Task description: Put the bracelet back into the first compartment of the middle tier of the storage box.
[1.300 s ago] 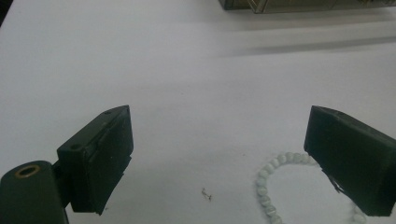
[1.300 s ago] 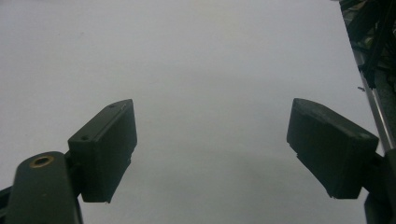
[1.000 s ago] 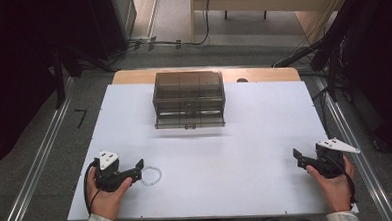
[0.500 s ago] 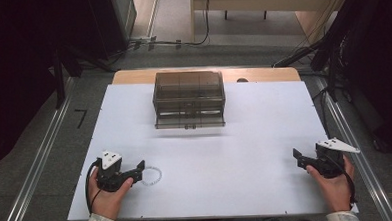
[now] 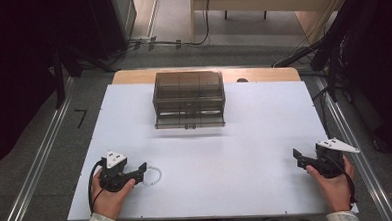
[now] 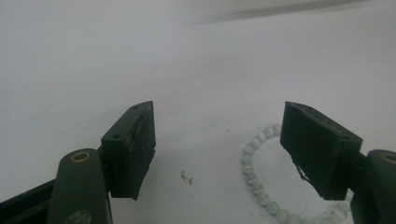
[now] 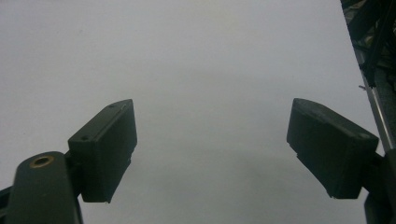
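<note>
Pale bead bracelet on table, partly between closing jaws of released left hand-held gripper, untouched.

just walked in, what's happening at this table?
A person holds a gripper in each hand. The left gripper sits low at a pale bead bracelet on the white table; its jaws have just been closing, but the fingers aren't pressing on it yet. The right gripper rests open, nothing between its jaws. A smoky plastic drawer box stands untouched at the far side.
</note>
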Tool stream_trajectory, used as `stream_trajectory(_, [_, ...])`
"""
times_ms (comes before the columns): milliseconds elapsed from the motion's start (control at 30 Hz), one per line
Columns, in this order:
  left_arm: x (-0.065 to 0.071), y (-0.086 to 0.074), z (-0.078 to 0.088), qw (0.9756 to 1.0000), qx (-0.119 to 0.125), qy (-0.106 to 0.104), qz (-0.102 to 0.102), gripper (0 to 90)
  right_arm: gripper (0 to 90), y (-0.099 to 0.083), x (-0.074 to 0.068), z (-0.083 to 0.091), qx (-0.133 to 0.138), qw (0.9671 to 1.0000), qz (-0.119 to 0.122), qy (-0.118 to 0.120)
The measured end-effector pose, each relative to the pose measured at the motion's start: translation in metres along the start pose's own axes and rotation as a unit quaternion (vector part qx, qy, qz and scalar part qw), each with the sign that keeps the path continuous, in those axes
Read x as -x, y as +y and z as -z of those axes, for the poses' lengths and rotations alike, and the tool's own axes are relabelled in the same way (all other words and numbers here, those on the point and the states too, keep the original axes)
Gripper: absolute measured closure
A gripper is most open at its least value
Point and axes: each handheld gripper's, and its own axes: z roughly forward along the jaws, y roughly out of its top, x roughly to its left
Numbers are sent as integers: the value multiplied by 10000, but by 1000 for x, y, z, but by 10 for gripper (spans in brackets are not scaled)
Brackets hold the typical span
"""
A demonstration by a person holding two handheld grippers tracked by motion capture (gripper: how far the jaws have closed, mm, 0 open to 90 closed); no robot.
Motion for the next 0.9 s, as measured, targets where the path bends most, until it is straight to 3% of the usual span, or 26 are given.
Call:
stream_trajectory(500, [0,-1,-5,9997,-209,-78,-119,421,146,0,0,-1,-21,10000,-8,21])
stream_trajectory(800, [0,-1,-5,9994,-266,-4,-228,507,146,0,-1,-1,-31,10000,-8,19])
stream_trajectory(900, [0,-1,-5,9993,-271,-54,-263,593,147,0,-1,-1,-27,10000,3,21])
